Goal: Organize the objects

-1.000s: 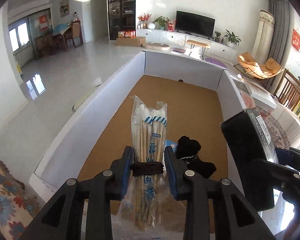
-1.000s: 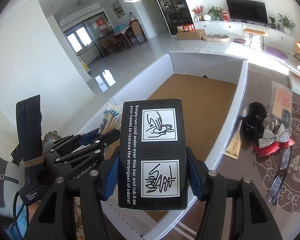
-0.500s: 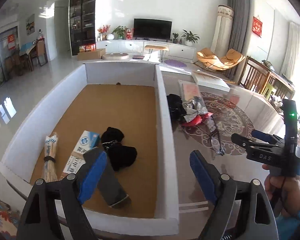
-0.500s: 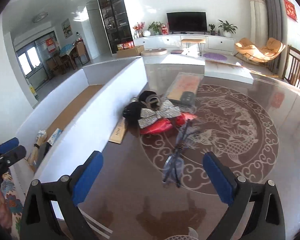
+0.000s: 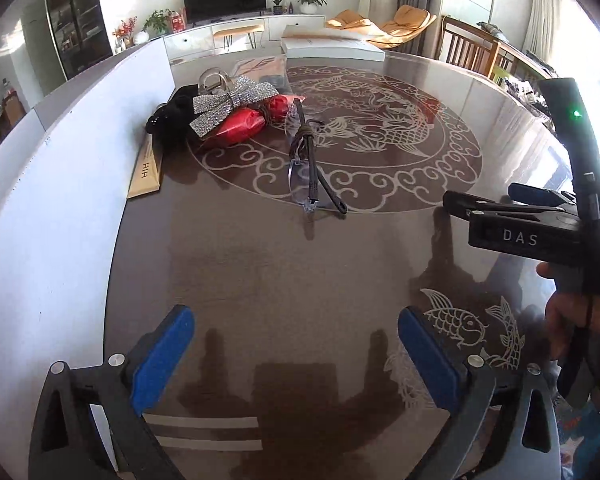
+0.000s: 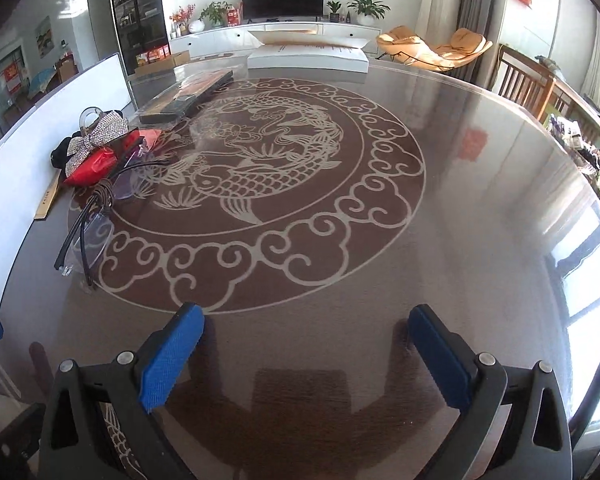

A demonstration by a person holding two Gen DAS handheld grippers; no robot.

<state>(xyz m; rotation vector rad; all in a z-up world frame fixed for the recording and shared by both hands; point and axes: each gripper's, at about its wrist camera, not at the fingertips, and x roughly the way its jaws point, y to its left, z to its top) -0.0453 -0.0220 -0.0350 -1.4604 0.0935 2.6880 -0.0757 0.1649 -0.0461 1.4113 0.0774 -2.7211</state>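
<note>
The table (image 6: 480,208) looked glossy, mirror-smooth. Beside it, the bow (image 5: 228,104) glittered; the red packet (image 5: 240,128) seemed shiny plastic.

Strong daylight came in from the right, where a blown-out window (image 6: 592,280) reflected as white glare on the glossy brown round table with a pale fish pattern (image 6: 380,280). The same table (image 5: 260,260) mirrored dark shadows of the rig near the bottom edge. Both views were sharp at the centre, bent hard by fisheye toward the rim and vignetted black in the corners.
</note>
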